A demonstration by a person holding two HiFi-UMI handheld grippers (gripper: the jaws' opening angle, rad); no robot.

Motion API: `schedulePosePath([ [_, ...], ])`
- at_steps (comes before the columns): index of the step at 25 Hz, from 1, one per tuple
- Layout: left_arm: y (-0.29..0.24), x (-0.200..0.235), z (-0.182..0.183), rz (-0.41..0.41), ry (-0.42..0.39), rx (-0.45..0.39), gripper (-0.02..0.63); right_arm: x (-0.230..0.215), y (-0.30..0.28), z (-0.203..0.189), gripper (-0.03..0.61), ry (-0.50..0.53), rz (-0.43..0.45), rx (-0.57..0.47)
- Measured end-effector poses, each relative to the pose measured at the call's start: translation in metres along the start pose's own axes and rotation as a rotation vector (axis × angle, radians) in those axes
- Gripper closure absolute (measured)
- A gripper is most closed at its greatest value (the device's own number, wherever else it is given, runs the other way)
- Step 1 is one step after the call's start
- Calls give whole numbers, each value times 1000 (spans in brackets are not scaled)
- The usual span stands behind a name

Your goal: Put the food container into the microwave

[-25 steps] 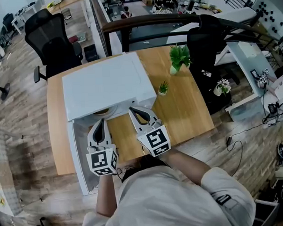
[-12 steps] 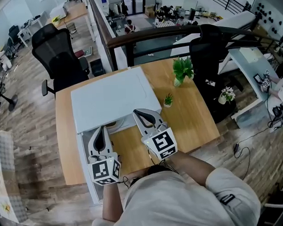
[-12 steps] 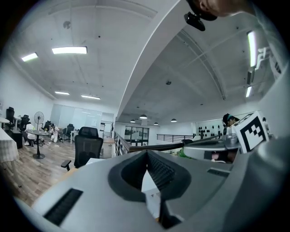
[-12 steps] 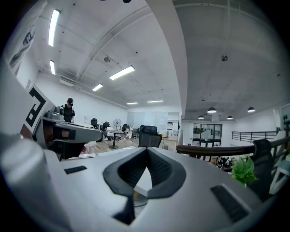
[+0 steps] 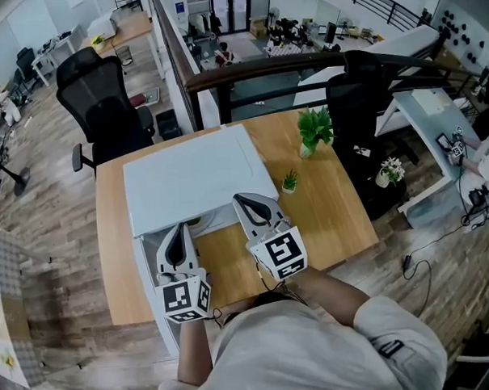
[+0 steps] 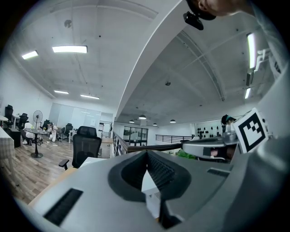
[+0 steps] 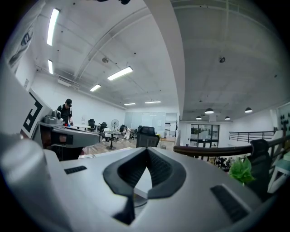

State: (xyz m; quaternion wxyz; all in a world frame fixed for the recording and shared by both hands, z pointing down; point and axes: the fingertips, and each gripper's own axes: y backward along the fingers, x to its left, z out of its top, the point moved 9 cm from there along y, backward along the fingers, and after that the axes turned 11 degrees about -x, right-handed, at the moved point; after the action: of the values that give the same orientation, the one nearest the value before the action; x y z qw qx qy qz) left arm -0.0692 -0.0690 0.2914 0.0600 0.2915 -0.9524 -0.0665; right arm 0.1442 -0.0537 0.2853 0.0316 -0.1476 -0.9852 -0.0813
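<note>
The white microwave [image 5: 195, 176] stands on the wooden table [image 5: 330, 207], its door [image 5: 149, 279] swung open toward me on the left. Only a brownish sliver of the food container [image 5: 194, 222] shows, inside the microwave's mouth under the top edge. My left gripper [image 5: 179, 228] is shut and empty, its tips just in front of the opening. My right gripper [image 5: 237, 199] is also shut and empty, its tips at the microwave's front right corner. In the left gripper view the left gripper [image 6: 147, 152] has its jaws closed; the right gripper [image 7: 147, 149] in its own view likewise.
A leafy potted plant [image 5: 314, 130] and a tiny plant [image 5: 290, 180] stand on the table right of the microwave. A black office chair [image 5: 103, 99] is behind the table, and a railing [image 5: 263, 66] runs along the far side.
The head view has shifted slightly. Both grippers stay shut in front of the microwave, and less of the container shows under the top edge than a second ago.
</note>
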Motion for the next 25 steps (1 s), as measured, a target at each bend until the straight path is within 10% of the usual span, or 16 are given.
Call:
schedulePosePath([
  [25,-17,5,-2,-24,-10,-15,601,-12,-7,-9,575,8,-17,20],
])
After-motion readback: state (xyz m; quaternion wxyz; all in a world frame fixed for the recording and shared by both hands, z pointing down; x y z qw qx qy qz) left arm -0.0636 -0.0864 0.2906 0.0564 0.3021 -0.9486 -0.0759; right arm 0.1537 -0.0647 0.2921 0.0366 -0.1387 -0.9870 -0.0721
